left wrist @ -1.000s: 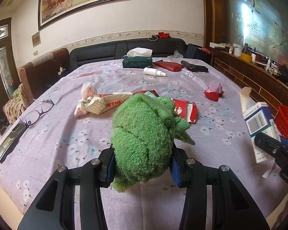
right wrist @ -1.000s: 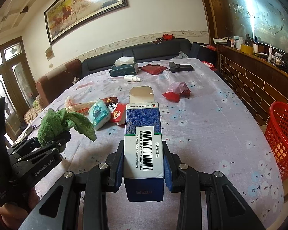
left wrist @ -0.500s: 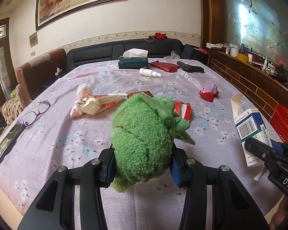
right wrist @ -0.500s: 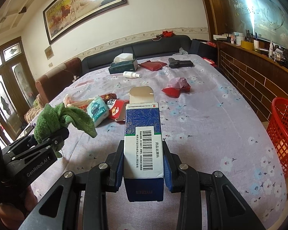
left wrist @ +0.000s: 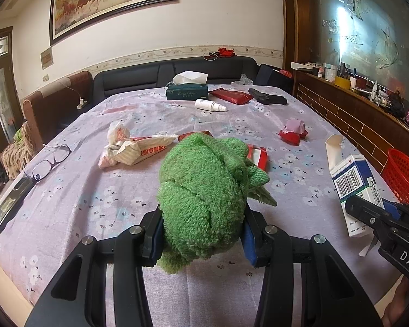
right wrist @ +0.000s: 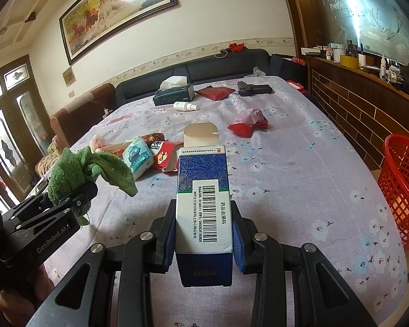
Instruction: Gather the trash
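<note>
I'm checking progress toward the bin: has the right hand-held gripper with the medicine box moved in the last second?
Yes. In the left wrist view the medicine box has dropped from beside the red basket to below it, nearer the camera.

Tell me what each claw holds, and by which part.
Left claw: green cloth, pinched at its bunched lower part. Right claw: box, gripped by its side walls near the closed bottom end.

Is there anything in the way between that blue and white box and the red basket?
Nothing visible. The box, held in the right tongs, faces only bare flowered tablecloth toward the red basket, which sits beyond the table's right edge.
</note>
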Action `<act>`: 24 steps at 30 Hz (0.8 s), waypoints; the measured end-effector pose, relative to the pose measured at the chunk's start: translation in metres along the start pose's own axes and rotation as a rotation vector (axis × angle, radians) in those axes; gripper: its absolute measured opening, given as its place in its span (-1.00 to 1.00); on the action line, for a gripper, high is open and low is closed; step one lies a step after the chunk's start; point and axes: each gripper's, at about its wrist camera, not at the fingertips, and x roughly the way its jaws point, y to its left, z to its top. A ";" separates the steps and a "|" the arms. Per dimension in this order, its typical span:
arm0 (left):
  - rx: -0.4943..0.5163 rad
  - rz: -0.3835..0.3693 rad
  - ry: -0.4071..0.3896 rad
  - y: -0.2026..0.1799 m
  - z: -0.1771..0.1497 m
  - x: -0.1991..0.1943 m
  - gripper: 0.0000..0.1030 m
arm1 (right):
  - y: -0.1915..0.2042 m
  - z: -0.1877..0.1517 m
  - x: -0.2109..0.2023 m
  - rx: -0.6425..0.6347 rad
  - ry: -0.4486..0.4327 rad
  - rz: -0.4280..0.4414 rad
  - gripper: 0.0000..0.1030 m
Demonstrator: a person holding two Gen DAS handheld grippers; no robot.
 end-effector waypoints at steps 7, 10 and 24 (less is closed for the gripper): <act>0.006 -0.005 -0.004 -0.003 0.002 -0.003 -0.14 | 0.000 0.000 -0.003 0.002 -0.009 -0.002 -0.28; 0.012 -0.016 -0.010 -0.006 0.004 -0.006 -0.14 | -0.003 0.001 -0.005 0.005 -0.014 -0.006 -0.28; 0.150 -0.280 0.006 -0.082 0.045 -0.019 -0.14 | -0.088 0.020 -0.057 0.211 -0.096 -0.029 -0.28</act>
